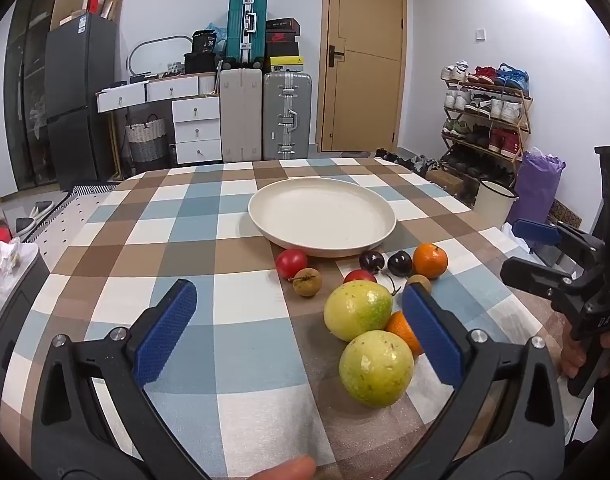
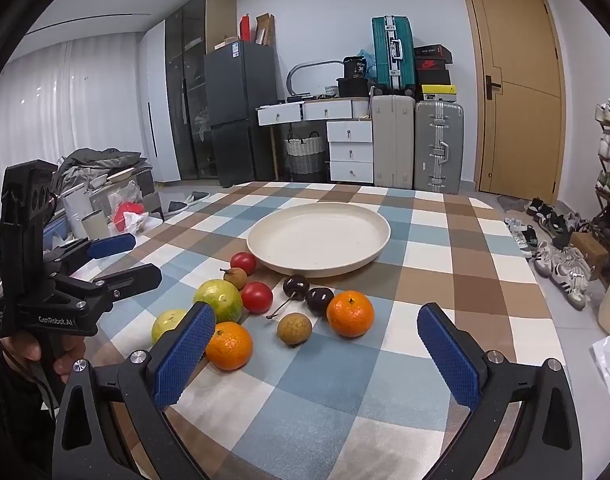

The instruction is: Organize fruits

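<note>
I hold a claw in each hand above a round table covered with a checked cloth (image 2: 345,392), both tilted down toward a loose cluster of fruit.

Furthest left, my left gripper (image 1: 301,336) is spread wide and holds nothing. Just inside its right jaw lie two yellow-green passion fruits (image 1: 376,368), touching each other, with an orange mandarin (image 1: 403,330) tucked behind that jaw. These fruits are round, so a jaw brushing one could send it rolling into its neighbours, or toward the table edge.

In the middle, two red tomatoes (image 2: 257,297), two brown longans (image 2: 294,329) and two dark cherries (image 2: 320,300) lie close together. The cherries are small and stemmed; a wide pinch there might catch a stem or nudge the longan aside.

Behind the cluster, the cream plate (image 2: 369,256) is empty, its near rim just beside the far tomato. A fruit let go above its shallow rim could roll out.

To the right, my right gripper (image 2: 317,360) is likewise spread and empty, with a second mandarin (image 2: 350,314) ahead of it.
</note>
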The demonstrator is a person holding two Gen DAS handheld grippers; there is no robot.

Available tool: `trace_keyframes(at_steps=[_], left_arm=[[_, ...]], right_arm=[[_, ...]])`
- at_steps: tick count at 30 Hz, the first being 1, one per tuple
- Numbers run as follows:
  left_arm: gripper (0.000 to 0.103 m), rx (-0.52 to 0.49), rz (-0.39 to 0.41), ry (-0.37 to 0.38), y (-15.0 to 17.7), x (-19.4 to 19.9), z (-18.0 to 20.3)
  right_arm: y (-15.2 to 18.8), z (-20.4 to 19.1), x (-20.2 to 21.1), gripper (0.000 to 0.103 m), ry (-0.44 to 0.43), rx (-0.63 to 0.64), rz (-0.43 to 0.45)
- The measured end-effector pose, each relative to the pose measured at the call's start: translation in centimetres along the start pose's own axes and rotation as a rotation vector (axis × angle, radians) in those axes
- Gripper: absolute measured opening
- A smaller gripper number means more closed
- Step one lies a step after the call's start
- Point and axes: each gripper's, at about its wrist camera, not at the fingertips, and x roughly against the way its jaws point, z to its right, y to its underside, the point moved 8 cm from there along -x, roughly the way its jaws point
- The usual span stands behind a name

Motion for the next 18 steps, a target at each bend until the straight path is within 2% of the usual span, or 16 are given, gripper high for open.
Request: trace_keyframes(at_steps=[18], left_arm=[[0.102, 0.002, -0.003, 0.004, 0.06, -0.12, -0.05]], right_arm=[[-0.07, -0.12, -0.2, 0.103, 0.004, 0.011, 0.0]])
